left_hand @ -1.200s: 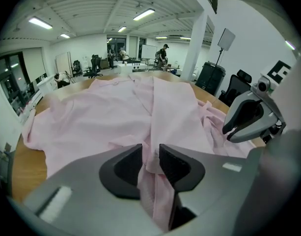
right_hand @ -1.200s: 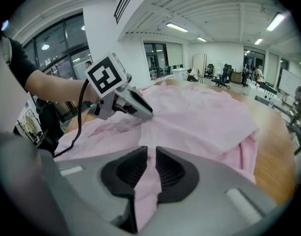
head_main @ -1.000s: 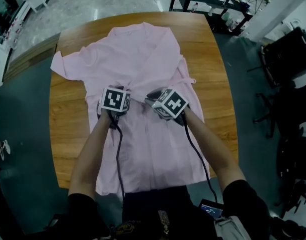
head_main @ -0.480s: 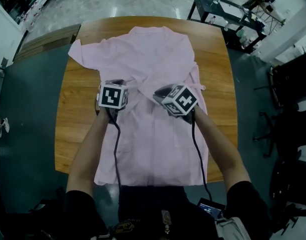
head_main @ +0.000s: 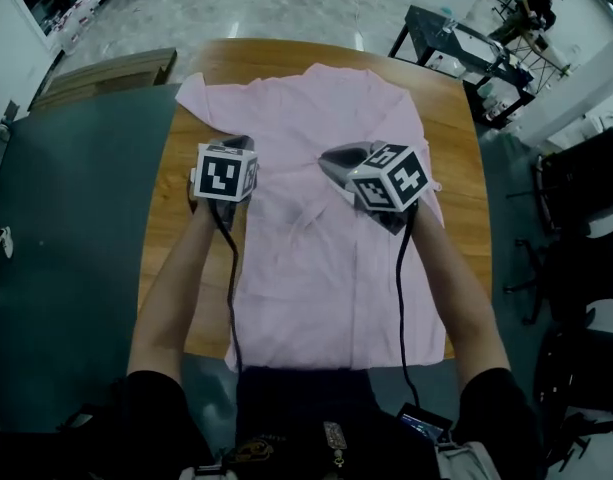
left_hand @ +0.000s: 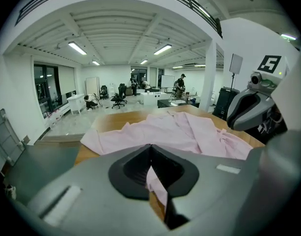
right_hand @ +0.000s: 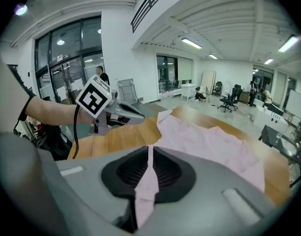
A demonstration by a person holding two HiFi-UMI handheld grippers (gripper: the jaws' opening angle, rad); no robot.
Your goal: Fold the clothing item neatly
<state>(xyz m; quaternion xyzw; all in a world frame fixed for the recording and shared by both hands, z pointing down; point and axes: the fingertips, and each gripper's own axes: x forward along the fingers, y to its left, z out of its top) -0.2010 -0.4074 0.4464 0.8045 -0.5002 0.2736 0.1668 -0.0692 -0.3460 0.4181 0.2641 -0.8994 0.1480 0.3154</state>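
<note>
- While pinched up, the pink shirt (head_main: 316, 268) can fold over.
- Left gripper (left_hand: 150, 151) grips its ten o'clock edge.
- Right gripper (right_hand: 149, 154), three o'clock across, just closed tighter on cloth.

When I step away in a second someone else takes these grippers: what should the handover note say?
Left gripper: shut on a pinch of the pink garment, left of its middle.
Right gripper: shut on another pinch, right of the middle.
Garment: spread lengthwise on the wooden table, one sleeve out at the far left.
Done: both grips taken; no finished fold visible.
Left to do: probably carry the pinched cloth over and lay the folds.
</note>
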